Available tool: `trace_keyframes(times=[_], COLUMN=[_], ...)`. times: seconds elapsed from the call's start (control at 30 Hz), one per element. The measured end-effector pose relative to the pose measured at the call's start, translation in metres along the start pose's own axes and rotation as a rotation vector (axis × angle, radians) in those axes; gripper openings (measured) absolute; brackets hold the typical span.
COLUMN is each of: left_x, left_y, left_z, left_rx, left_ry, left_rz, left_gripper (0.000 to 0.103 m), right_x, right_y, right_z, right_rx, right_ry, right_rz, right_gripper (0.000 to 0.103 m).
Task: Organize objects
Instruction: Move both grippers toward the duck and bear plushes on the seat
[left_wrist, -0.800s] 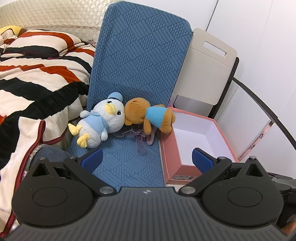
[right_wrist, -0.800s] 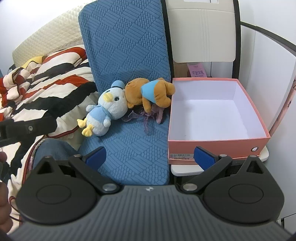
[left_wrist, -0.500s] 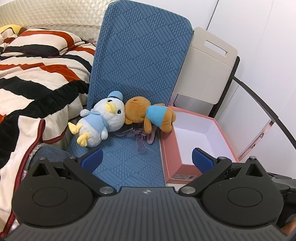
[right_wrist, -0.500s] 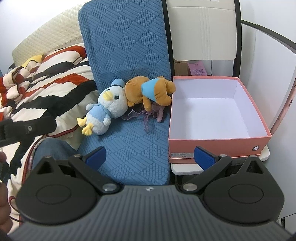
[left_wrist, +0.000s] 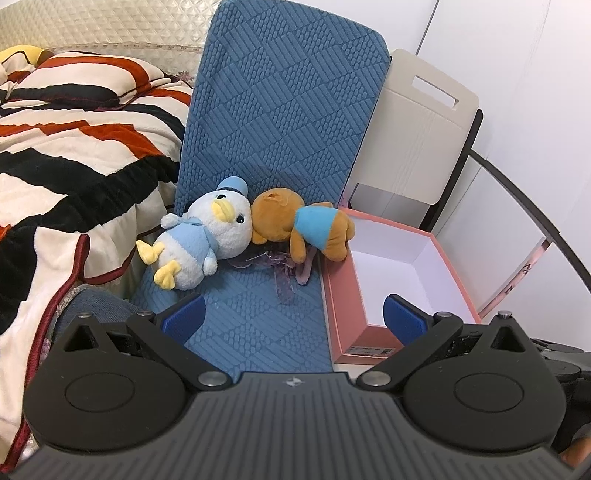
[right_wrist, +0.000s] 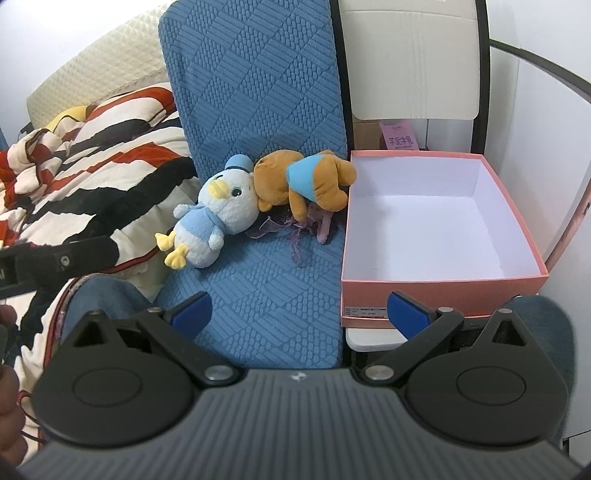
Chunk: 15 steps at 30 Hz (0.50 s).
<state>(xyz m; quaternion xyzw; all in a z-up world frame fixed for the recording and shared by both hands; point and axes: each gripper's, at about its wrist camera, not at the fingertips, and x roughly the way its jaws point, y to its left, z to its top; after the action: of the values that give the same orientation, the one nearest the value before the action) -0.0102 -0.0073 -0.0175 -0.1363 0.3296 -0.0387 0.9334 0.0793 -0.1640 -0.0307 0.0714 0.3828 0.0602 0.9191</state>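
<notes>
Both grippers are wide and hold nothing; the duck toy (right_wrist: 214, 218) lies at 11 o'clock from the right gripper (right_wrist: 299, 312), touching the bear toy (right_wrist: 303, 182) at 12; the pink box (right_wrist: 436, 284) sits at 1 o'clock; the left gripper (left_wrist: 291, 317) looks no nearer.

White-and-pale-blue duck plush (right_wrist: 216, 221), brown bear plush (right_wrist: 303, 184) in blue, pink box (right_wrist: 439, 291), blue diamond-textured cushion (right_wrist: 258, 92).

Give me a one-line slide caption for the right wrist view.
Open right gripper faces duck plush and bear plush beside the empty pink box.
</notes>
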Motion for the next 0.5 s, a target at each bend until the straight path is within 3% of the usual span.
trace_keyframes(times=[0.5], left_x=[0.033], left_y=[0.011], left_z=[-0.002], left_rx=[-0.010], left_ry=[0.022], left_rz=[0.019], left_gripper=[0.103], right_x=[0.031], right_y=[-0.012], right_z=[0.002], right_rx=[0.002], right_ry=[0.043], right_rz=[0.007], right_gripper=[0.103])
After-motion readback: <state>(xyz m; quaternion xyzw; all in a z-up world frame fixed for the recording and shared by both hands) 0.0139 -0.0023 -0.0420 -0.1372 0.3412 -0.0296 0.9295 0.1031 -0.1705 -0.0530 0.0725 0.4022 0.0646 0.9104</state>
